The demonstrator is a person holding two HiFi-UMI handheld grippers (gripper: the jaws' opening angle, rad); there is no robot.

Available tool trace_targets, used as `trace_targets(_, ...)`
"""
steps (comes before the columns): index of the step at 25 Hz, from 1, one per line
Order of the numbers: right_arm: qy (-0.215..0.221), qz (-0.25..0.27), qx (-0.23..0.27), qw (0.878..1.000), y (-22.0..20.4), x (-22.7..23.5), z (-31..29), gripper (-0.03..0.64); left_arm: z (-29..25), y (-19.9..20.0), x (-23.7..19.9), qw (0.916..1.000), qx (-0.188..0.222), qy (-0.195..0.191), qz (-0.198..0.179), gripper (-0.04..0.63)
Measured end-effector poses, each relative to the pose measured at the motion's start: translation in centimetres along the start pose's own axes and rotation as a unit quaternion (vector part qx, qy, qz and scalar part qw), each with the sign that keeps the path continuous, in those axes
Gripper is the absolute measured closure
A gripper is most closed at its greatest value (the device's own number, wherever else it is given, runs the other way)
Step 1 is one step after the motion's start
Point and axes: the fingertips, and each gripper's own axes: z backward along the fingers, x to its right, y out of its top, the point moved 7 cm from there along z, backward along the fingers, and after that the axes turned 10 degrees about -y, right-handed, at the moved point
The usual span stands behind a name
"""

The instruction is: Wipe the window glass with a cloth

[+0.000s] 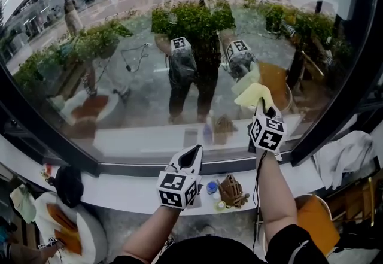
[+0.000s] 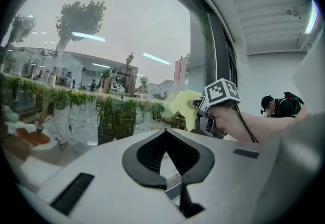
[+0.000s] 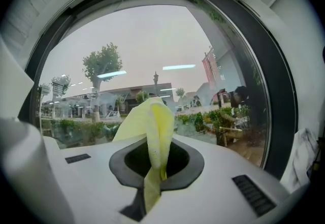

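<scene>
Left gripper clenched, empty; right gripper fingers tight on yellow cloth

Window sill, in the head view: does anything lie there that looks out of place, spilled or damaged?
Only small clutter. A brown glove-like thing and what seems a small blue-capped bottle lie loose on the white sill below the glass, odd beside a wiping job. Nothing looks spilled or broken.

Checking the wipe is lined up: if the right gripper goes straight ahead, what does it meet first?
Probably the window glass; the yellow cloth pinched in the right gripper would touch before the jaws. Depth is unclear.
</scene>
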Motion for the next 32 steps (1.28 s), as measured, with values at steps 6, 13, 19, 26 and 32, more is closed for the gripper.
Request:
trace_targets(6, 0.002, 0.0, -0.001, 1.0, 0.1, -0.9, -0.9, 0.584, 0.6, 0.4, -0.8, 0.9999, 0.001, 0.011, -0.002, 0.589)
trace_targets(13, 0.009, 0.0, 0.001, 1.0, 0.2, -2.0, -1.5, 0.584, 1.2, 0.3, -1.6, 0.9998, 0.003, 0.02, -0.001, 0.589)
trace_targets(19, 0.019, -0.001, 0.003, 1.0, 0.1, -2.9, -1.8, 0.584, 1.5, 0.1, -1.8, 0.9996, 0.007, 0.028, 0.002, 0.589)
trace_targets(26, 0.031, 0.0, 0.005, 1.0, 0.1, -4.6, -1.9, 0.584, 2.6, 0.1, -2.3, 0.9992, 0.008, 0.039, 0.006, 0.589)
trace_targets(32, 0.039, -0.002, 0.007, 0.999, 0.1, -6.7, -1.6, 0.584, 4.0, -0.1, -3.5, 0.9984, 0.015, 0.053, 0.009, 0.589)
